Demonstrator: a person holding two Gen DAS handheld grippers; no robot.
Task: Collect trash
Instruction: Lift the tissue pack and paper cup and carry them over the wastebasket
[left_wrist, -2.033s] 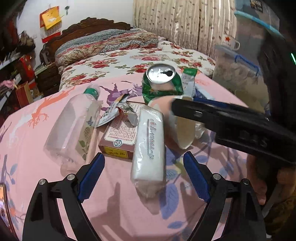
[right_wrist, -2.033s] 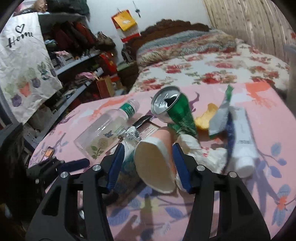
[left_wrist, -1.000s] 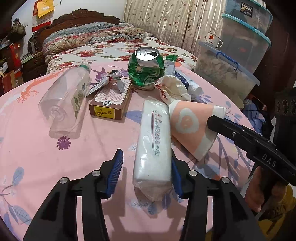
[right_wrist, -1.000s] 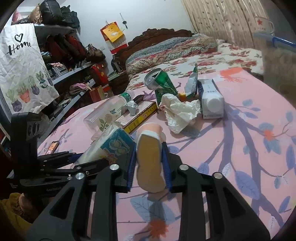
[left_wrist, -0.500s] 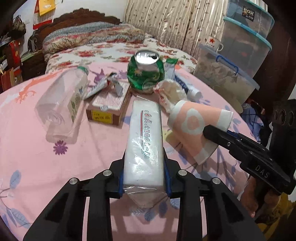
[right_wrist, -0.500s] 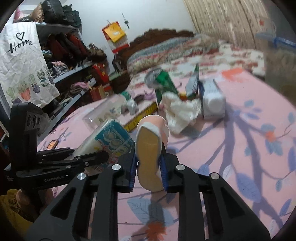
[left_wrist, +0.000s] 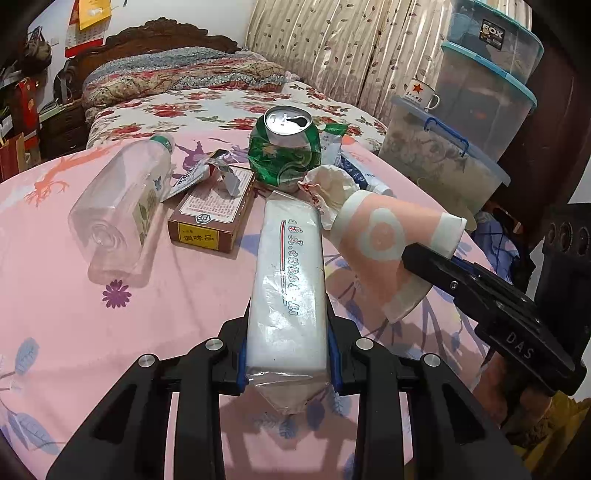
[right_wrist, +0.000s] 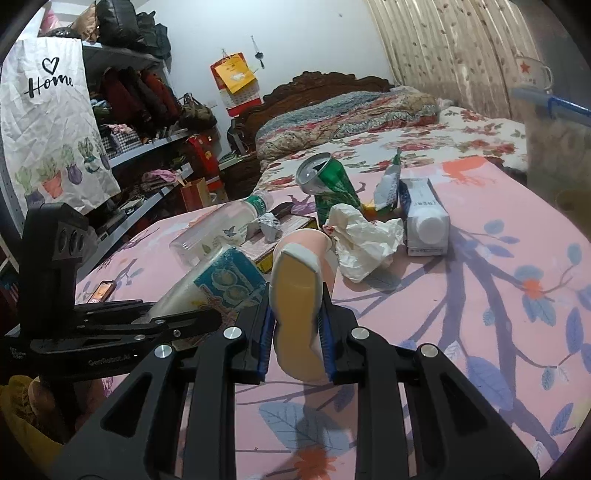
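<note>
Left gripper (left_wrist: 286, 354) has its jaws clamped on the tissue pack (left_wrist: 287, 280), right gripper (right_wrist: 294, 338) is squeezing the paper cup (right_wrist: 297, 291) flat, both just above the pink worktop (left_wrist: 74, 317). Further back the crushed green can (left_wrist: 286, 151), plastic bottle (left_wrist: 122, 206) and brown box (left_wrist: 212, 212) sit on it, bed (left_wrist: 207, 99) behind

Dim, warm indoor light — soft shadows fall toward six o'clock. Fisheye bends the edges; corners go black.

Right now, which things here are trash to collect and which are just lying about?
Trash:
- tissue pack, in left gripper
- paper cup, in right gripper
- crushed can
- plastic bottle
- crumpled wrapper

Just lying about:
- phone
- storage bins
- enamel mug
</note>
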